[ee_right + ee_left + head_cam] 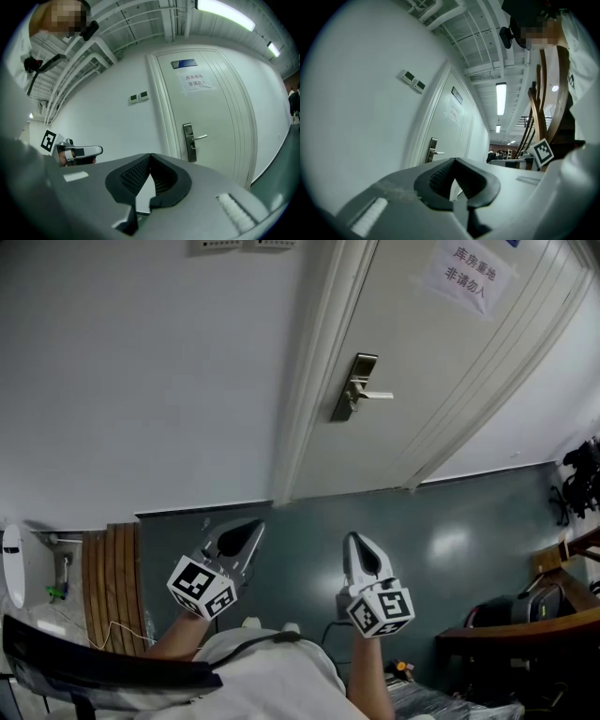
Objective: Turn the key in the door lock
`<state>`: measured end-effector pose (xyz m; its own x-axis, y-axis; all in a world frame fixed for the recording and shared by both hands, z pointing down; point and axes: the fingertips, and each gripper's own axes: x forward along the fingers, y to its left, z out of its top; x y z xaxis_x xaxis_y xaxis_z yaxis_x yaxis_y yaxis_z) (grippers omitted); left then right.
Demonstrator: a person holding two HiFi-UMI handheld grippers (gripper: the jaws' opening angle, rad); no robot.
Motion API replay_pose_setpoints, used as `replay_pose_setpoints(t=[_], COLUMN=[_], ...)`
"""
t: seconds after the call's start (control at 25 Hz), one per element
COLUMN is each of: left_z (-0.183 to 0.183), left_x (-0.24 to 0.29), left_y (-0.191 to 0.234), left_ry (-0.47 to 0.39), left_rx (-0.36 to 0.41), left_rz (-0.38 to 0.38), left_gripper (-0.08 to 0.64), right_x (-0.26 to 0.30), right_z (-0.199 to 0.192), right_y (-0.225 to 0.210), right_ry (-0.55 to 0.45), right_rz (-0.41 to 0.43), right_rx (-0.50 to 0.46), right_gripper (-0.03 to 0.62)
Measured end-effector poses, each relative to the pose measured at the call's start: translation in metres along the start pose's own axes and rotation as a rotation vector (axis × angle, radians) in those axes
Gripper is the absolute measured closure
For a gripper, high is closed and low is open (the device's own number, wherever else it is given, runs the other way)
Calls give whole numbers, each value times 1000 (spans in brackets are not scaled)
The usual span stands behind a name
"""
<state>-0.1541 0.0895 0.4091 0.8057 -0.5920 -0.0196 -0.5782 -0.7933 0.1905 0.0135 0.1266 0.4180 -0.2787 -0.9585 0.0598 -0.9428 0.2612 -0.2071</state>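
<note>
A pale door (441, 362) stands shut, with a metal lock plate (354, 387) and a lever handle (375, 396) on it. No key shows on the lock from here. The plate also shows in the left gripper view, lock plate (432, 150), and in the right gripper view, lock plate (189, 142). My left gripper (251, 526) and right gripper (356, 538) are held low over the floor, well short of the door, both pointing toward it. In the left gripper view the left gripper (454, 160) is shut on nothing. The right gripper (150, 155) is likewise shut and empty.
A paper sign (466, 273) hangs on the door and two wall controls (139, 97) sit left of the frame. A slatted wooden piece (111, 577) stands at the left wall. Dark wooden furniture (525, 624) and bags crowd the right. Grey floor (450, 531) lies before the door.
</note>
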Motion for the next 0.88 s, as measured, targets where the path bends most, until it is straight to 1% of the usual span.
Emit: replay_pose_setpoints(t=[0.2,0.4,0.64,0.76,0.88], left_z=[-3,-7,-2,0,-2], left_x=[-7,-18,-22,-20,-16], left_y=[6,13,27,34,40], left_ry=[13,24,2,-7,-15], left_rx=[-4,-2,-17,-27,-41], left_rz=[-39,-72,-62,-51,-35], left_gripper=[554,554,558,558,558], right_x=[3,9,21,24,28], right_z=[-3,-11,-22,-19,-20], right_y=[18,30,45,42,28], right_ry=[-32,-19,9,-3,-1], right_rz=[31,17,61,45,22], right_rx=[51,44,61,38,16], right_gripper=[583,583,584,584,583])
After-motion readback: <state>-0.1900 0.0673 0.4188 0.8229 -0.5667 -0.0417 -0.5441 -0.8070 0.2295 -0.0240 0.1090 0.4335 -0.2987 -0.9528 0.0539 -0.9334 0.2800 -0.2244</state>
